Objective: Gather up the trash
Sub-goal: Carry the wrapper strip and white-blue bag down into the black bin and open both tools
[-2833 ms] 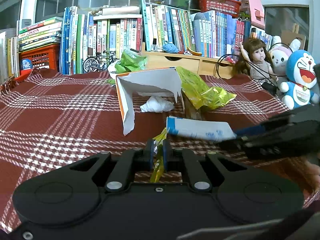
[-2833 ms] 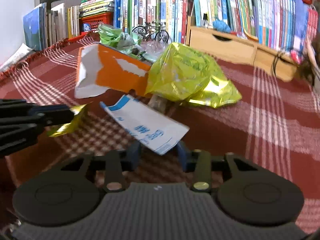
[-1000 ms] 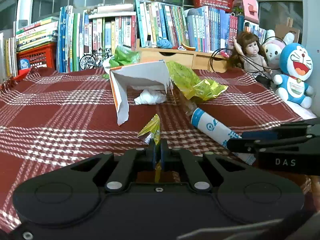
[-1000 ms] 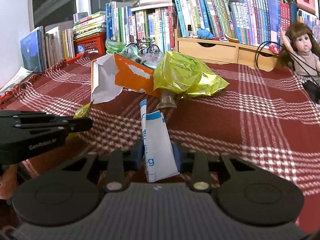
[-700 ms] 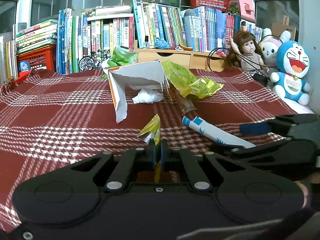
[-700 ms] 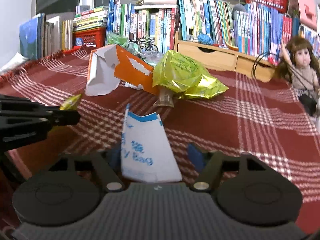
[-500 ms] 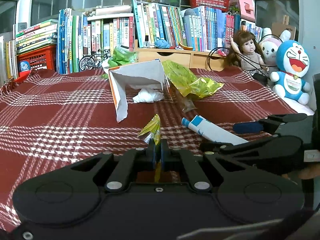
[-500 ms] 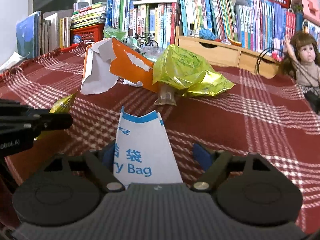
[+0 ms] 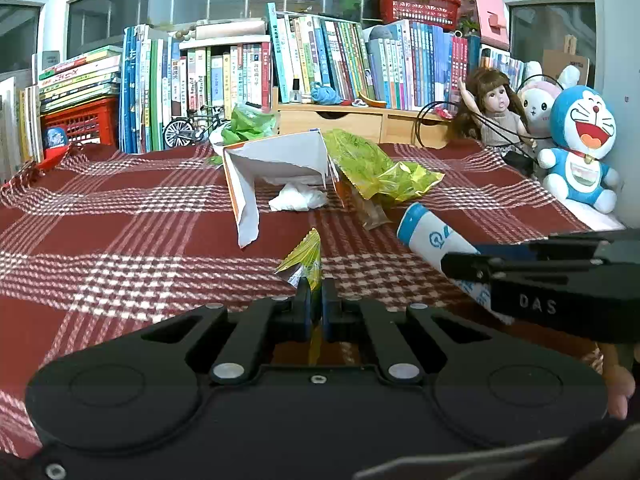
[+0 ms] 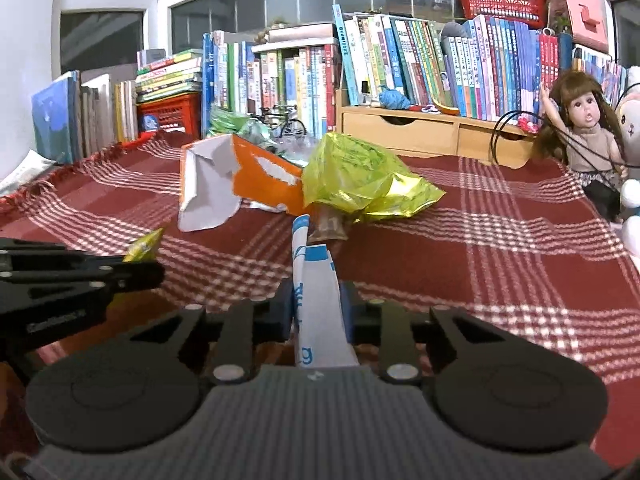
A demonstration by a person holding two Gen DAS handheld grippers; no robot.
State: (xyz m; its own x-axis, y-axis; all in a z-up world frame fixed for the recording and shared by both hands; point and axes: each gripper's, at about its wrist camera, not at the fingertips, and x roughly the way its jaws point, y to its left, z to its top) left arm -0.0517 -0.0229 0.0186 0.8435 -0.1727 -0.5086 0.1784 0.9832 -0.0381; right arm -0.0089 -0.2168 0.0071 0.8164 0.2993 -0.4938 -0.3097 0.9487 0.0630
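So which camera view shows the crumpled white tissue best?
The left wrist view: the crumpled white tissue lies in plain sight under the torn orange box. In the right wrist view the box hides it almost completely.

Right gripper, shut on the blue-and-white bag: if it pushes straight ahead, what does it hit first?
Probably the clear brownish wrapper just past the blue-and-white bag's tip, with the yellow-green foil bag right behind. The right gripper points at both; depth is unclear.
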